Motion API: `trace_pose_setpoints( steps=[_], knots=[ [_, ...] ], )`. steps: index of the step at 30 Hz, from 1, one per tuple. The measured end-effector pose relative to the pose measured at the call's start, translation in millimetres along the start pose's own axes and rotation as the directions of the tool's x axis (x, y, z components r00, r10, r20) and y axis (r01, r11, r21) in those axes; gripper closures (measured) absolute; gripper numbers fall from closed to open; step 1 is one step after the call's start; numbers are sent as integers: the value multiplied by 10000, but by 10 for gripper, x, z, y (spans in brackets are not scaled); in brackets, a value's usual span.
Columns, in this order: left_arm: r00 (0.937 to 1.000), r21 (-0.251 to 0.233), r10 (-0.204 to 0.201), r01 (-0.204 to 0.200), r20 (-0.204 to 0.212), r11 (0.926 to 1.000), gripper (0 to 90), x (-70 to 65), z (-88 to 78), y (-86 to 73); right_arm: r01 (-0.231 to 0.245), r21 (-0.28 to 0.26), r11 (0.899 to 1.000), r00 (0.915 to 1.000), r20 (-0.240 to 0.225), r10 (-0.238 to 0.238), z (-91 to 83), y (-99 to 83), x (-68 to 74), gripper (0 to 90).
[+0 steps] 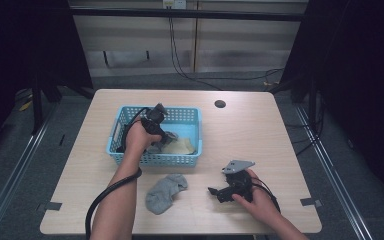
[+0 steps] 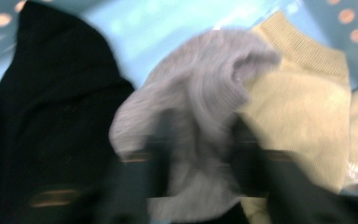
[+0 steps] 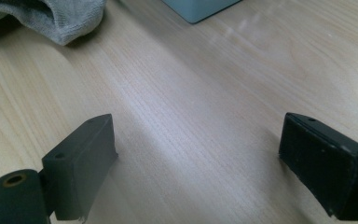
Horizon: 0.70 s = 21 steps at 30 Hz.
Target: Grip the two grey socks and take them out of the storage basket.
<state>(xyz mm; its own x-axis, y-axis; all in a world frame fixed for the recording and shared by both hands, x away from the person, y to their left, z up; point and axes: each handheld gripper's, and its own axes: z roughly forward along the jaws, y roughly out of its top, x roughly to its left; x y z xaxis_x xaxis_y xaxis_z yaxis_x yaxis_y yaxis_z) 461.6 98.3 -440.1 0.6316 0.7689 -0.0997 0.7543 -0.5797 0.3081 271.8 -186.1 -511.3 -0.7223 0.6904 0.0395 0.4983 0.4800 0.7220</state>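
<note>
A person's left gripper (image 1: 166, 136) reaches down into a light blue plastic basket (image 1: 187, 116) with perforated lattice walls, standing toward the back left of a pale wood-grain worktop (image 1: 260, 135). In the left gripper view its black jaws sit close on either side of a bunched fold of a grey ribbed-knit sock (image 2: 200, 98); blur hides whether the pads actually pinch the cloth. The sock lies in the basket between a black fabric item (image 2: 51, 116) and a pale yellow sock (image 2: 303, 102) with a ribbed cuff, all three soft and crumpled on the smooth blue floor. A second grey sock (image 1: 165, 192), limp and folded, lies on the worktop just in front of the basket. To its right, the right gripper (image 1: 215, 192) rests low over the bare worktop in the person's right hand (image 1: 260, 202), its blocky black jaws standing wide apart with nothing between them, pointing toward that sock. A round grommet hole (image 1: 220, 104) marks the worktop's far edge.
</note>
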Motion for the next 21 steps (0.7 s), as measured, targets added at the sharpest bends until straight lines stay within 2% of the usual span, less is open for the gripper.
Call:
trace_pose_setpoints(
  steps=[1, 2, 5, 8, 14, 21],
  knots=[
    [10000, 26, -7, 7, 38, 10000, 855, 0, -35, 8, 11, 0, 10000, 10000, -2, -11, 0, 0, -1, 104],
    [10000, 97, 31, -32, 60, 9999, 876, -1, -68, 15, 20, 4, 10000, 10000, -14, -20, -1, 0, -2, 104],
    [9996, 276, 289, -288, -6, 9992, 880, -20, -181, 35, 65, -6, 10000, 10000, -27, -65, -1, -1, -6, 104],
    [9994, 99, 348, -349, 82, 9993, 880, -23, -297, 51, 80, -7, 10000, 10000, -2, -80, -1, 0, -6, 104],
    [9969, 67, 772, -773, 134, 9970, 879, -64, -541, 106, 74, -1, 10000, 10000, -2, -74, -1, 0, -4, 104],
    [9925, 256, 1109, -1123, 507, 9933, 879, -172, -807, 167, 37, 17, 10000, 10000, -25, -37, -2, 0, -2, 104]
  ],
)
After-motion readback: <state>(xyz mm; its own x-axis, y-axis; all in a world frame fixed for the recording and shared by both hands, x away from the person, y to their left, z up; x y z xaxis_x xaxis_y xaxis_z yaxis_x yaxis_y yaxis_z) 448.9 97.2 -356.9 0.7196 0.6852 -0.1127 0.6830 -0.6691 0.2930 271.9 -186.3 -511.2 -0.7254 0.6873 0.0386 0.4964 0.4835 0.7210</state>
